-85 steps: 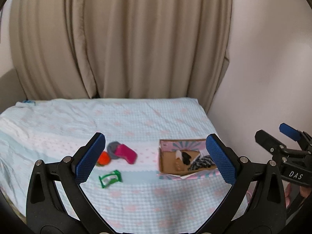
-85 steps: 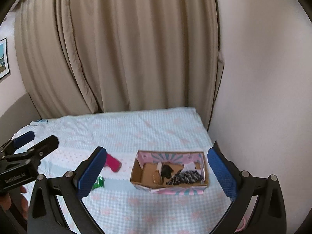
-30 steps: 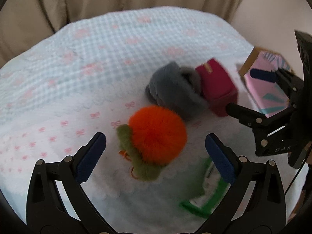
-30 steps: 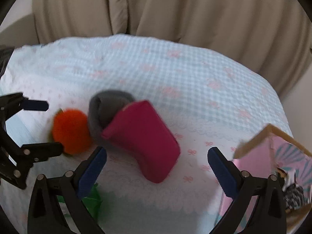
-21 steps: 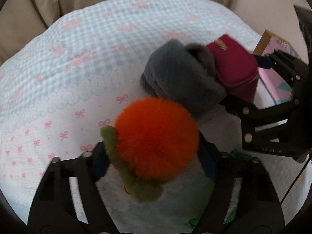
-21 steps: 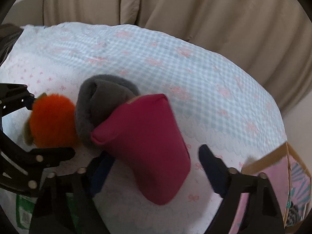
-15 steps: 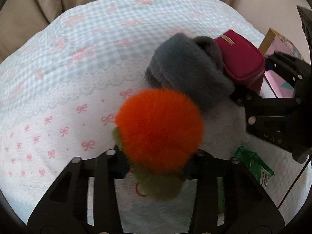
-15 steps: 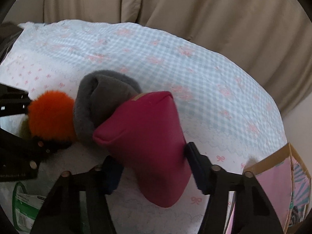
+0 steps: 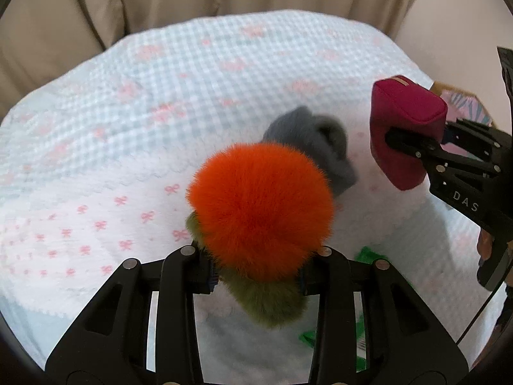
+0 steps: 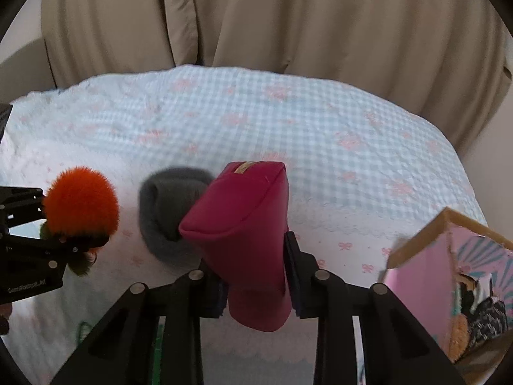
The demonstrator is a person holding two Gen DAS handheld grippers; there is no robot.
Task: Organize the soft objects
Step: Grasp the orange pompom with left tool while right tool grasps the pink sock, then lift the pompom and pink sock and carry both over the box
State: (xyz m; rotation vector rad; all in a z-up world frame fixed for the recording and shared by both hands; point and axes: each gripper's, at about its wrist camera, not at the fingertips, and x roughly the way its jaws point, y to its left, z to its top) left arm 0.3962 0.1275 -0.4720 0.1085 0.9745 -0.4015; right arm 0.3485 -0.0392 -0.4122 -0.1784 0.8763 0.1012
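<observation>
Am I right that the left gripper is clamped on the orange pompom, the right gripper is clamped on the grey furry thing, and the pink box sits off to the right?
Not quite. The right gripper is closing on the magenta pouch, not the grey furry thing, which lies loose on the bedspread behind it, as the right wrist view shows. The left gripper does clamp the orange pompom, and the pink box sits right.

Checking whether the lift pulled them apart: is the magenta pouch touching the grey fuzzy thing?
Apart. In the left wrist view, bedspread shows between the magenta pouch and the grey fuzzy thing.
</observation>
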